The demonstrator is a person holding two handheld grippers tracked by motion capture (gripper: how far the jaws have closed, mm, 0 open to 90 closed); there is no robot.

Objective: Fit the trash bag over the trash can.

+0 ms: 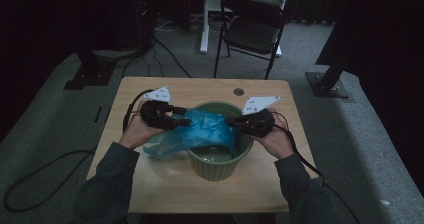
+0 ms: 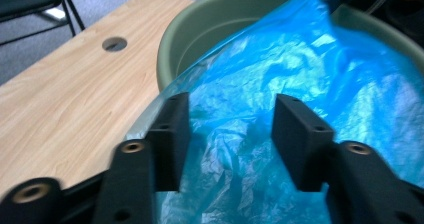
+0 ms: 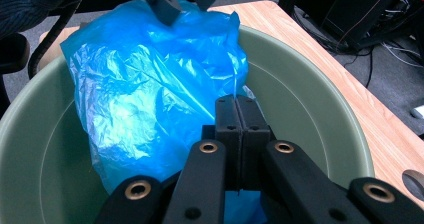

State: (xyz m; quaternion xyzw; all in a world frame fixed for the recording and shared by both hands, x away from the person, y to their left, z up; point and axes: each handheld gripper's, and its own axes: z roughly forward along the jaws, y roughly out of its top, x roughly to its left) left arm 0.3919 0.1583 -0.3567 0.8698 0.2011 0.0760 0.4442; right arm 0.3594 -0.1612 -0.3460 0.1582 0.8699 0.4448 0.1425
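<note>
High view: right claw (image 1: 234, 120) pinches the blue bag (image 1: 200, 129) tight at the pot's (image 1: 215, 166) 3 o'clock rim, so the wide-open left claw (image 1: 184, 118) should grab the bag at 9 o'clock and pull gently.

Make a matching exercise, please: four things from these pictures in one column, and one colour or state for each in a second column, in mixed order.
Column A
1. left tool
2. right tool
3. plastic bag
4. pot

Column B
a. green, stands on the wooden table
b. shut on a thin fold of the bag
c. blue, crumpled, hangs over the pot's rim
d. jaws apart, bag between them

Right pairs: 1-d, 2-b, 3-c, 4-a
</note>
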